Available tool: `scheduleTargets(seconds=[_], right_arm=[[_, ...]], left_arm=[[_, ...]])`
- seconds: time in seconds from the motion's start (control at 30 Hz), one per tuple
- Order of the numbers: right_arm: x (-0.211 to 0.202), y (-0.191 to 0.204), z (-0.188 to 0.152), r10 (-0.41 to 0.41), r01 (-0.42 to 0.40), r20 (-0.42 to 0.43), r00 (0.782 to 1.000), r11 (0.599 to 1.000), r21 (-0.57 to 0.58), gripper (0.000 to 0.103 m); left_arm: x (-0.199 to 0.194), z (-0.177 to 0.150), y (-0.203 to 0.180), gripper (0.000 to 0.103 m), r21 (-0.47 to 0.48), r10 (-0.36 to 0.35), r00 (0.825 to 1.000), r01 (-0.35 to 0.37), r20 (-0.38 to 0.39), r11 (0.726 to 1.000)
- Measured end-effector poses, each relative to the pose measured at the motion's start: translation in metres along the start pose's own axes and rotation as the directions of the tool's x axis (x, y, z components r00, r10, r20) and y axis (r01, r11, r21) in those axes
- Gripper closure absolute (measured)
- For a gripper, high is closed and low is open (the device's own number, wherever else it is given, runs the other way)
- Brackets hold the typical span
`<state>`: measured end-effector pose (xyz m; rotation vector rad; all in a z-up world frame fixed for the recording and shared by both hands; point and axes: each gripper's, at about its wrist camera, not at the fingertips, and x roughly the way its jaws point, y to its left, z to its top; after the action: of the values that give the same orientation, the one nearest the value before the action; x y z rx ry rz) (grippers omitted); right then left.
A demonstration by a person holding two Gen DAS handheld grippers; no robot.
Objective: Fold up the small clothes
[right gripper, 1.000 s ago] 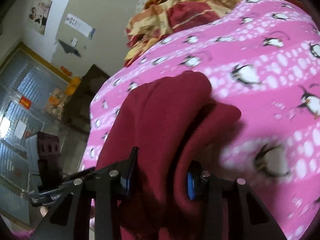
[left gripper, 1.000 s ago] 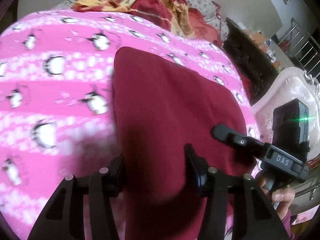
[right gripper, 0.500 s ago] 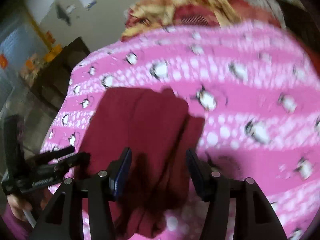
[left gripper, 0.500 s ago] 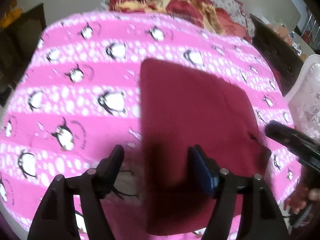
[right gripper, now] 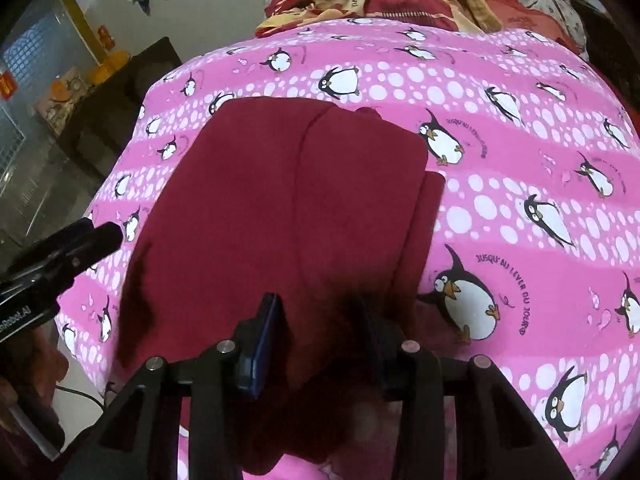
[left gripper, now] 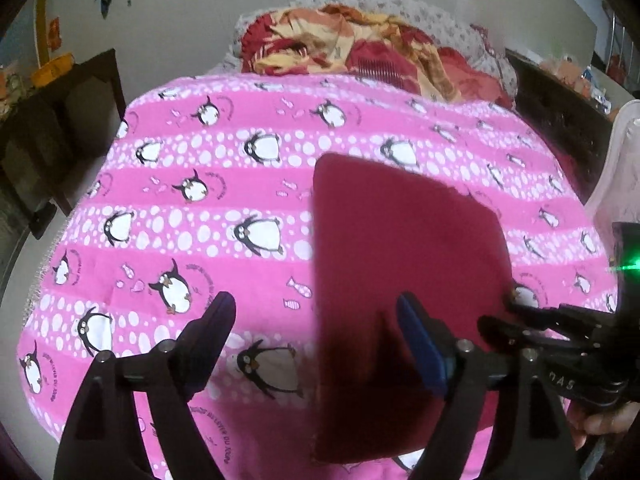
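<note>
Left gripper (left gripper: 316, 328) let go: jaws opening, now wide, empty, left edge of maroon garment (left gripper: 400, 264) between them; a second back they pinched it

Right gripper (right gripper: 320, 320) jaws closing on garment's near edge

Garment flat on penguin sheet (left gripper: 200, 208), folded; next fold likely

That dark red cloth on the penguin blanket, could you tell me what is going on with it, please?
A person is folding the dark red garment on the pink penguin blanket with two handheld grippers. The left gripper hangs at its left edge, jaws opening, gripping nothing. The right gripper straddles its near end, jaws closing around the cloth. The garment already lies folded over itself.
</note>
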<state>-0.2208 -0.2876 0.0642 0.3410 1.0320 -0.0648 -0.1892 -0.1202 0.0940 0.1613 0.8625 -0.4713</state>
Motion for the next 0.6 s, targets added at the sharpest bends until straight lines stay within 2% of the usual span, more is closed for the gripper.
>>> scheduleTargets(seconds=[0.1, 0.17, 0.33, 0.43, 0.6], right_arm=[[-0.015, 0.009, -0.002, -0.012, 0.012, 0.027, 1.0, 1.0, -0.007, 0.055], [-0.029, 0.016, -0.002, -0.019, 0.019, 0.06, 0.998, 1.0, 0.004, 0.041], [-0.058, 0.031, -0.001, -0.064, 0.063, 0.148, 0.987, 0.998, 0.01, 0.025], [-0.068, 0.037, -0.003, -0.096, 0.096, 0.168, 0.981, 0.995, 0.008, 0.02], [-0.075, 0.036, -0.004, -0.109, 0.106, 0.174, 0.979, 0.994, 0.027, 0.015]], left_arm=[[-0.006, 0.001, -0.001, 0.02, -0.007, -0.003, 1.0, 0.003, 0.013, 1.0], [-0.01, 0.002, -0.002, 0.019, -0.013, -0.008, 1.0, 0.008, 0.023, 1.0], [-0.022, 0.002, -0.009, 0.011, 0.007, -0.008, 0.998, 0.007, 0.066, 1.0], [-0.029, 0.002, -0.009, 0.004, -0.006, -0.014, 0.995, 0.014, 0.096, 1.0], [-0.034, 0.002, -0.004, 0.004, -0.039, -0.016, 0.995, 0.02, 0.102, 0.999]])
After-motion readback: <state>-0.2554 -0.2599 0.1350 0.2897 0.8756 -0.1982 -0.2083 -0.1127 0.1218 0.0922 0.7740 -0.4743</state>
